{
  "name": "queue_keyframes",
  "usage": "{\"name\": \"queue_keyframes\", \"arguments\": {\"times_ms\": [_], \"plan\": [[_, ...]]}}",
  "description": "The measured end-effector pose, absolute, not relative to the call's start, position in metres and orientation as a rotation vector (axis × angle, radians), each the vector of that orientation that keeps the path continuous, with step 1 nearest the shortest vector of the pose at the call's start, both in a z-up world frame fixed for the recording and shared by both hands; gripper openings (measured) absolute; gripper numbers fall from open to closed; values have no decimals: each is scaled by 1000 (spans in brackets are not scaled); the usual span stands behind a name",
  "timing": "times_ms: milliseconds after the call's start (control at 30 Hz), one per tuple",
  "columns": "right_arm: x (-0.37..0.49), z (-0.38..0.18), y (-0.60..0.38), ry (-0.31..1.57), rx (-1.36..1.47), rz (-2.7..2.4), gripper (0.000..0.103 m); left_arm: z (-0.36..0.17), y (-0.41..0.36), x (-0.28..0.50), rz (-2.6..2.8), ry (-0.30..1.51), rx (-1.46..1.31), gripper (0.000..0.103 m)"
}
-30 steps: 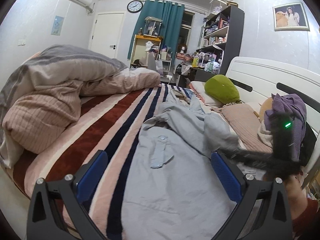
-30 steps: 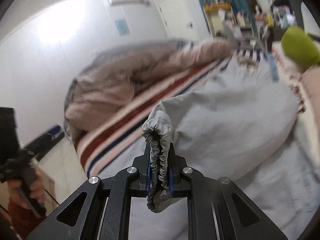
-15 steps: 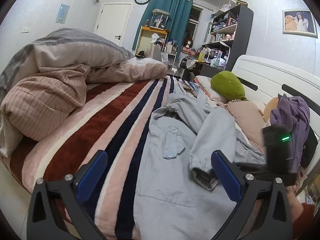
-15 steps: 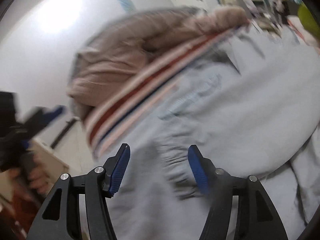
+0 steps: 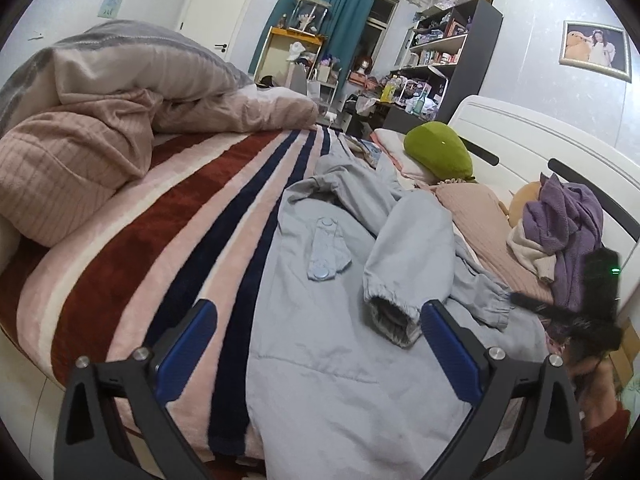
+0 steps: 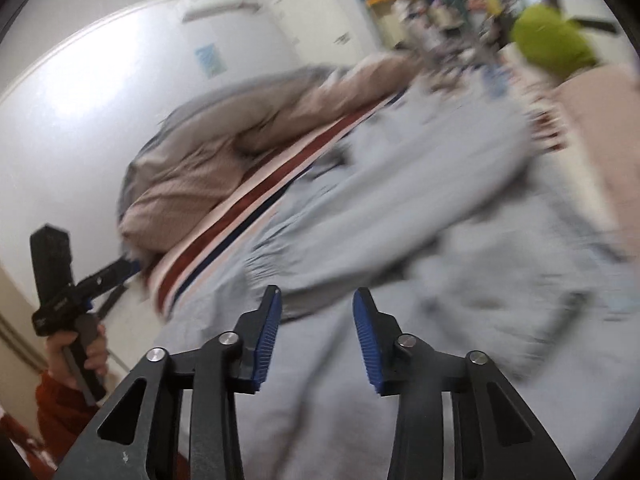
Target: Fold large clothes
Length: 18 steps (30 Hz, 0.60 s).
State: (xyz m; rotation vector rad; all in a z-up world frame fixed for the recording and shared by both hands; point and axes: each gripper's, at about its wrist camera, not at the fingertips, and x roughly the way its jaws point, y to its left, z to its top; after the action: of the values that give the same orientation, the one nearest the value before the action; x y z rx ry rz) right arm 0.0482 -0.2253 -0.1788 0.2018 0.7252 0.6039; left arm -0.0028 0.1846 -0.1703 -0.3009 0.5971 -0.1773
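A large light grey-blue jacket (image 5: 332,344) lies spread on the striped bed, one sleeve folded across its body with the elastic cuff (image 5: 394,316) pointing toward me. My left gripper (image 5: 316,348) is open and empty, held above the jacket's lower part. My right gripper (image 6: 316,332) is open and empty over the jacket (image 6: 400,240); that view is blurred. The right gripper also shows in the left wrist view (image 5: 560,312) at the bed's right side, and the left gripper in the right wrist view (image 6: 116,272).
The bed has a striped pink, red and navy blanket (image 5: 180,220). A bunched duvet (image 5: 100,112) lies at the left. A green plush pillow (image 5: 438,152), a pink pillow (image 5: 476,216) and a pile of purple clothes (image 5: 564,224) lie along the white headboard (image 5: 532,140).
My right gripper let go of the sleeve cuff and opened. The sleeve now lies folded across the jacket. The right gripper has pulled back; the left has come slightly closer.
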Motion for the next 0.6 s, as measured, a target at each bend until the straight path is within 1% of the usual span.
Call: {"name": "queue_keyframes", "arguments": {"times_ms": [67,167,267,333,400,467,600], "plan": [[29,-167,-258,686,214,535,50,-173,183,-6,-172,607,-313,97],[-2,-158,-304,649,229,442,56,-177,179,-13,-168,618,-315,95],[-30,-161,-342,640,245,365,61,-185,171,-18,-155,644,-307,93],[-46,-170,-363,655,263,324,62,-192,167,-21,-151,661,-307,89],[-57,-181,-374,668,272,303,65,-202,164,-23,-141,687,-319,83],[-66,-196,-386,694,298,283,65,-212,162,-25,-135,712,-340,80],[-79,-223,-398,752,351,272,65,-230,157,-30,-127,757,-351,77]]}}
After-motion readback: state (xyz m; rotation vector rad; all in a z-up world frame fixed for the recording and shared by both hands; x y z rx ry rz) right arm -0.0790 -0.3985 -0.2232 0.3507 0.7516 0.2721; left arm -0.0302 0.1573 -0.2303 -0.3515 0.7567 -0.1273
